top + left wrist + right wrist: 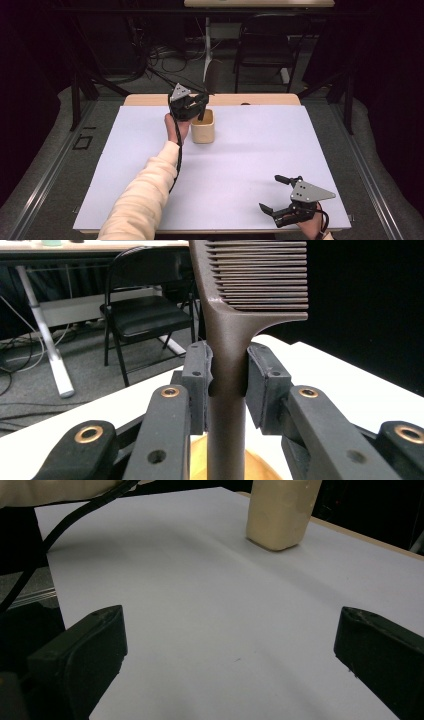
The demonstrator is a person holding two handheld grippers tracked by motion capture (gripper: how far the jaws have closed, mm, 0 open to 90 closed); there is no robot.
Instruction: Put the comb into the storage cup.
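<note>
Left gripper (pixel 227 385): jaws clamped on the handle of a dark brown comb (pixel 250 285), upright, teeth uppermost, over a cream cup (pixel 203 127) near the table's far edge. Right gripper (pixel 282 196): jaws wide, empty, near front edge; bare white sheet (pixel 250 150) between.

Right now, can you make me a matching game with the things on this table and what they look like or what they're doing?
Column one:
1. comb
2. cup
3. left gripper
4. right gripper

Column two:
A. jaws wide apart, over the bare white table sheet
B. cream-coloured, standing upright on the sheet
C. dark brown, held upright with its teeth at the top
D. jaws closed on a handle, above the cup

Right pairs: 1-C, 2-B, 3-D, 4-A
</note>
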